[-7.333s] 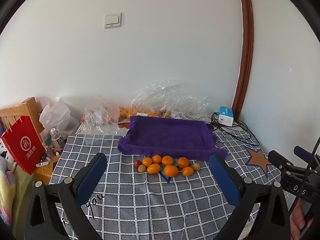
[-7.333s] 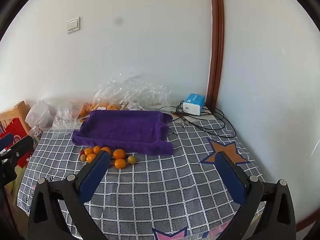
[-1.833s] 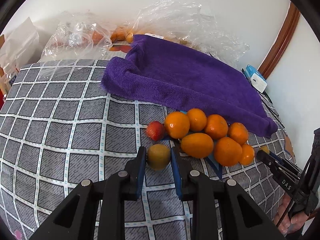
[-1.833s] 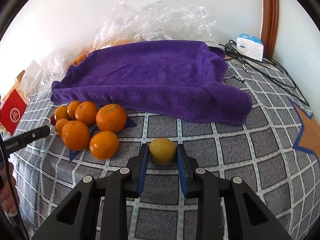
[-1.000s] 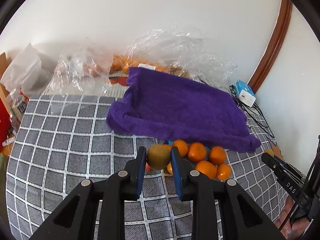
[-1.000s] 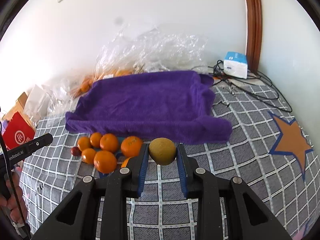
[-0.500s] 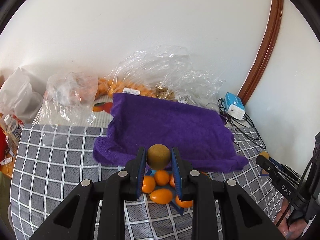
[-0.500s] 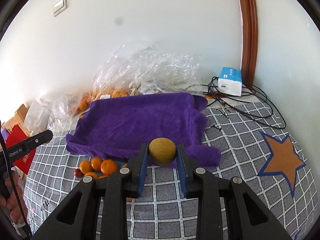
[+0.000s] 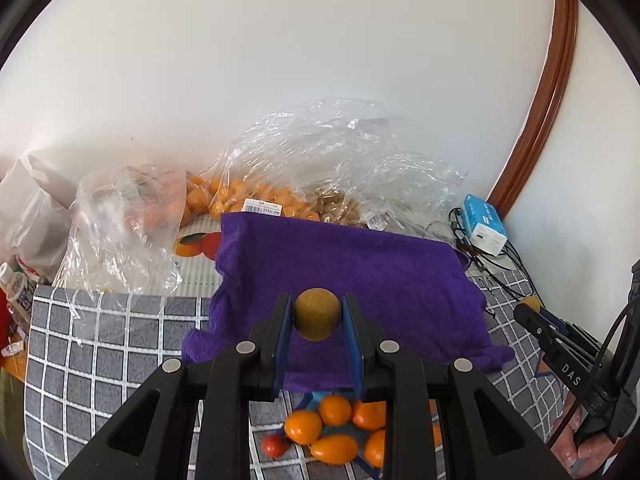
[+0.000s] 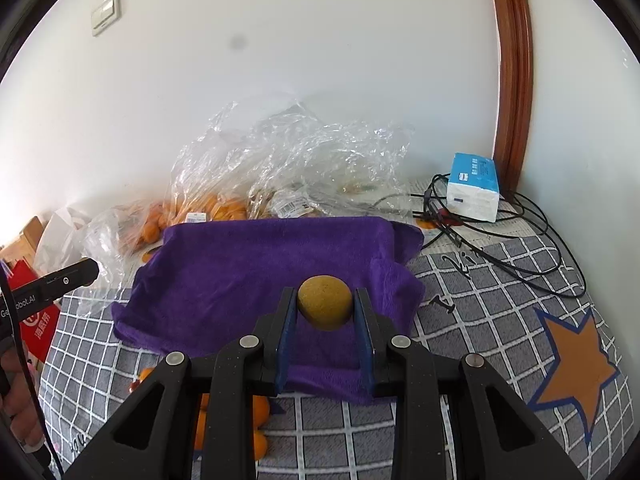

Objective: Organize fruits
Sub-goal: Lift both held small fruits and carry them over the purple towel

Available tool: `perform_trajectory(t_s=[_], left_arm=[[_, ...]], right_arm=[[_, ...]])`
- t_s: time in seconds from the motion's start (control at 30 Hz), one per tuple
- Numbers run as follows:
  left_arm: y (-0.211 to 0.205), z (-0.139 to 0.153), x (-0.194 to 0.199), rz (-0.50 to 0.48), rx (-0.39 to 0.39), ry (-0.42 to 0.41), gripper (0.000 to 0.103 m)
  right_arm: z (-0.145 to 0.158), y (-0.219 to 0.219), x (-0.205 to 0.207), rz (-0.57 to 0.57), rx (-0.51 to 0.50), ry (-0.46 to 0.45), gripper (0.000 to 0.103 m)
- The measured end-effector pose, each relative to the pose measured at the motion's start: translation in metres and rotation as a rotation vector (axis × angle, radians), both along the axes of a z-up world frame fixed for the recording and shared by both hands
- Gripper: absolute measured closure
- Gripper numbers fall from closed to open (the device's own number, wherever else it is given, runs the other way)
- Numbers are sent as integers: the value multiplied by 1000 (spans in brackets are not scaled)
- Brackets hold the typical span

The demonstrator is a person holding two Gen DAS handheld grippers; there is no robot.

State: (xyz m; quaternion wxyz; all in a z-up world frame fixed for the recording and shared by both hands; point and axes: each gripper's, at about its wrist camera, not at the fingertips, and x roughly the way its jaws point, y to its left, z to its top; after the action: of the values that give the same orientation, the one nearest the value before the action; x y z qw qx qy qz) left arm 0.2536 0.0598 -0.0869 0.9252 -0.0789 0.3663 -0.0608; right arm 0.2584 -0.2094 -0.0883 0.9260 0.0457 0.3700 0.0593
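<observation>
My left gripper (image 9: 317, 320) is shut on a brownish-green round fruit (image 9: 317, 313) and holds it in the air over the near edge of the purple towel (image 9: 360, 276). My right gripper (image 10: 325, 312) is shut on a second yellowish-green round fruit (image 10: 325, 307), also held above the purple towel (image 10: 248, 268), near its front right. Several oranges (image 9: 336, 428) and a small red fruit (image 9: 275, 445) lie on the checked tablecloth (image 9: 100, 344) below the left gripper. A few oranges (image 10: 260, 412) show under the right gripper. The right gripper also shows at the right edge of the left wrist view (image 9: 536, 312).
Clear plastic bags with oranges (image 9: 240, 196) lie against the wall behind the towel. A blue and white box (image 10: 474, 188) with black cables (image 10: 520, 248) sits at the back right. A red bag (image 10: 36, 324) and a bottle (image 9: 16, 288) stand at the left. An orange star (image 10: 576, 364) marks the cloth.
Both grippers have closed on the two greenish fruits on the cloth, lifted them, and carried them forward over the purple towel. The oranges now lie below and behind the fingers.
</observation>
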Motion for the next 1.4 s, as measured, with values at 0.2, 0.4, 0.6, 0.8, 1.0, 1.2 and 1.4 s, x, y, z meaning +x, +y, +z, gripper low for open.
perform_trajectory(t_s=[0.2,0.4,0.6,0.8,1.0,1.2,1.4], left_arm=[[5,-13,28,20,-15,39,79],[1,-27,55,20,-15,68,79],[-12,-51,73,-7,36,115,79],[-23,-73,82,-36,66,155,79],[-26,-86,85,-44,73,174,79],[-27,-96,88,-44,76,204,79],[-30,-101,90,-47,87,228,79]], right_arm=[[-17,-4,23,-13,-2,22,75],[-40,-5,46,-24,-3,61,75],[-63,-3,59,-44,-13,97,75],[-84,2,69,-36,-19,131,75],[-98,4,76,-34,-19,149,75],[-107,6,80,-28,-21,171,75],[-106,9,81,-20,-42,168,74]])
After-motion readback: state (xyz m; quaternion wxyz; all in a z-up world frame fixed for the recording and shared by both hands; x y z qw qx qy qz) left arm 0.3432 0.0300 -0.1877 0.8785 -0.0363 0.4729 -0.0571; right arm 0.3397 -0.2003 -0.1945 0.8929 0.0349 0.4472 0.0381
